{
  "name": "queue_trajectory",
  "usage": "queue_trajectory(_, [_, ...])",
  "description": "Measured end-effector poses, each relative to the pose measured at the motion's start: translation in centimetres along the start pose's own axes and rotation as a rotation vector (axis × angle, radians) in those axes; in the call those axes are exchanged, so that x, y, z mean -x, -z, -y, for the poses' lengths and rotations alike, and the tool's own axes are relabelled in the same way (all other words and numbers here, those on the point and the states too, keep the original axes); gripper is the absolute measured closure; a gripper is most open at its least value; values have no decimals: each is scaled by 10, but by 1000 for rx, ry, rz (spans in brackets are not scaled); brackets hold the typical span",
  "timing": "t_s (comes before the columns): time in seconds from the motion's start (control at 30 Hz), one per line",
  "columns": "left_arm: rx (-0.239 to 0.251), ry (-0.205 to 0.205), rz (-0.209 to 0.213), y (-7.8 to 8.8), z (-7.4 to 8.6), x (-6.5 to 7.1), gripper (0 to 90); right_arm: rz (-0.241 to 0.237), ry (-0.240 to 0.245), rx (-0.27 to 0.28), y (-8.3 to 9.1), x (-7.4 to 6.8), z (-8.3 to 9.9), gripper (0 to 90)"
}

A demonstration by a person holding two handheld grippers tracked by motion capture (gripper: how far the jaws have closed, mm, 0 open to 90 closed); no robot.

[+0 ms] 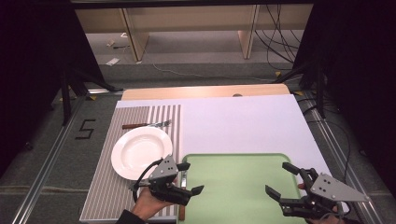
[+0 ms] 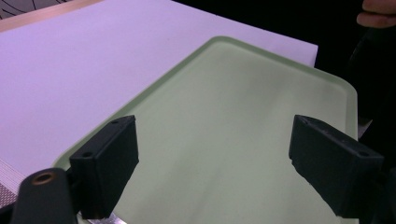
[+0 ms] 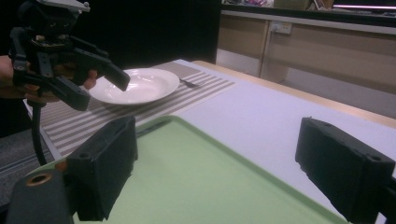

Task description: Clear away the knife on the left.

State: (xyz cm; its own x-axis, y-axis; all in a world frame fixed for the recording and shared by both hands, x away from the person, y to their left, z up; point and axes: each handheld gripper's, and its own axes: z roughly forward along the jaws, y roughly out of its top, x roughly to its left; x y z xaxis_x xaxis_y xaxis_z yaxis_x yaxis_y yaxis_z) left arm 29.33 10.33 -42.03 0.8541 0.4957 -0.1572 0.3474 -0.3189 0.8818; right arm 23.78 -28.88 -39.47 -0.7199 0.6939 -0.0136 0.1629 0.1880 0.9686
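My left gripper (image 1: 192, 178) hovers open over the left edge of an empty green tray (image 1: 233, 186), with nothing between its jaws (image 2: 212, 154). Below it a knife (image 1: 181, 212) with a brown handle lies on the table along the tray's left rim. Over the tray's right edge my right gripper (image 1: 279, 178) is also open and empty (image 3: 215, 172). A white plate (image 1: 141, 151) rests on a striped placemat (image 1: 105, 191) left of the tray, and a fork (image 1: 144, 125) lies beyond the plate. In the right gripper view, the left gripper (image 3: 102, 91) hangs in front of the plate (image 3: 135, 86).
A white board (image 1: 233, 121) covers the table beyond the tray (image 2: 224, 116). A wooden strip (image 1: 205, 91) shows along the table's far edge. Dark stands and cables border both sides, and wooden furniture legs stand on the floor behind the table.
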Motion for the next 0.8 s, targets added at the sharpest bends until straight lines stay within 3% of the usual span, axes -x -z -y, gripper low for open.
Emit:
queue_trajectory(0.33, [83,2,-5,11,7,5,162,2,-1,0,0,0,0,139])
queue_trajectory(0.57, [62,6,16,9,8,5,158,0,1,1,0,0,0,139])
queue_trajectory(0.8, [72,2,10,10,7,4,158,0,-2,3,0,0,0,139])
